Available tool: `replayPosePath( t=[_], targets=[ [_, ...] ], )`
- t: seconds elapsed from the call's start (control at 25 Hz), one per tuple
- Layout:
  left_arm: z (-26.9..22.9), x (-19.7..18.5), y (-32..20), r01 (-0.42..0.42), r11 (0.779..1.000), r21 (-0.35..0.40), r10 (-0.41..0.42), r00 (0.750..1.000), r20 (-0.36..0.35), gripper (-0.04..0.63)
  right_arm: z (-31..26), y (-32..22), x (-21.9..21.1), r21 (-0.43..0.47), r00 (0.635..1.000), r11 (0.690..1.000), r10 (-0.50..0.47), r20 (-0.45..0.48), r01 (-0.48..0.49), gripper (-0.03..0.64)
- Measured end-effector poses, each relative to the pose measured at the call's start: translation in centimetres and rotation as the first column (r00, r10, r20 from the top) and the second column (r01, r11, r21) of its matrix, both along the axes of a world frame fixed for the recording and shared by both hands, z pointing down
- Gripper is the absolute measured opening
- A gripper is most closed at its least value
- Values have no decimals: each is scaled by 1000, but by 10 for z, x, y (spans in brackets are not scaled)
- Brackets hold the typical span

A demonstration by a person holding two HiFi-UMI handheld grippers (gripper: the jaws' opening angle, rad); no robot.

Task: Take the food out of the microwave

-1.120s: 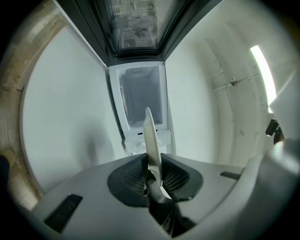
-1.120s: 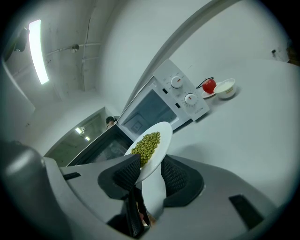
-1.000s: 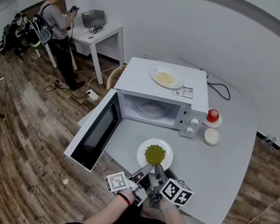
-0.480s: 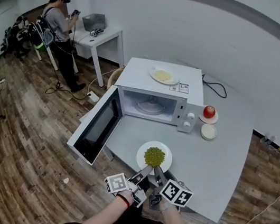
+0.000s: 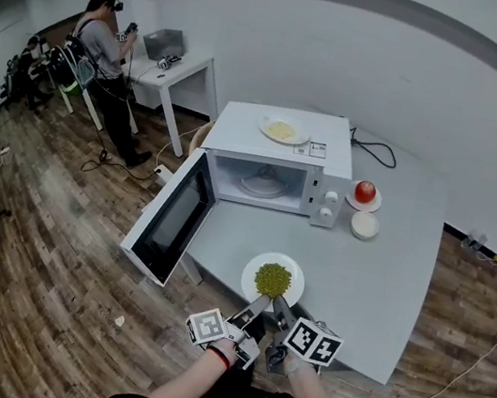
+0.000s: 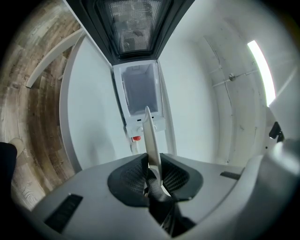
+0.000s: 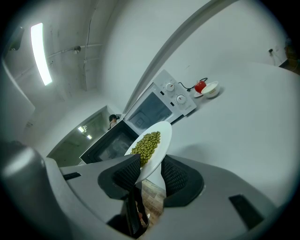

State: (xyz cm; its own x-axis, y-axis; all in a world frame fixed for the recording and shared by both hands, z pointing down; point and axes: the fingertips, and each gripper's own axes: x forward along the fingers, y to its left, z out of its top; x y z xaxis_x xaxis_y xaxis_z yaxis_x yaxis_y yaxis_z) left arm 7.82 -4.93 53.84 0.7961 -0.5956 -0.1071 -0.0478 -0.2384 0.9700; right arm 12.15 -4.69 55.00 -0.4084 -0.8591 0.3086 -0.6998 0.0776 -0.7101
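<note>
White plate (image 5: 250, 279) heaped with loose green peas (image 5: 274, 278), already out of the open microwave (image 5: 275, 155) and held over the grey table (image 5: 376, 283), in front of the swung-out door (image 5: 170, 227). Probably stiff, glazed and slippery, and breakable if dropped. Likely fairly light, but with a loose pile ready to roll off at any tilt. Best taken at the bare rim, clear of the food, at two spots side by side, and kept level. Left claw (image 5: 259, 300) pinching the near rim, with the plate edge-on between its pads. Right claw (image 5: 280, 304) just beside it, jaws set wide yet closed on that same near rim, one pad beside the peas, the other against the underside. Plate reaching away from both claws toward the microwave.
</note>
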Motion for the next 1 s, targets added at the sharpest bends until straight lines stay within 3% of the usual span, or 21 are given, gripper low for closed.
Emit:
replayPosePath(
  t=[0.32,0.44,0.76,1.0],
  targets=[
    [-5,-1,17,-1,1000,-8,1,1000,-14,71,-2,15,-4,5,1000,1000,-17,4,17,147],
    [3,-9,21,7,1000,-4,-7,999,37,71,1,20,-7,-4,1000,1000,-26,8,26,146],
    [0,-17,35,25,999,-23,-24,1000,11,71,2,32,-19,-8,999,999,-48,22,48,146],
    [4,-27,39,26,1000,-3,-25,998,60,71,2,38,-25,-10,998,999,-51,30,51,146]
  ],
)
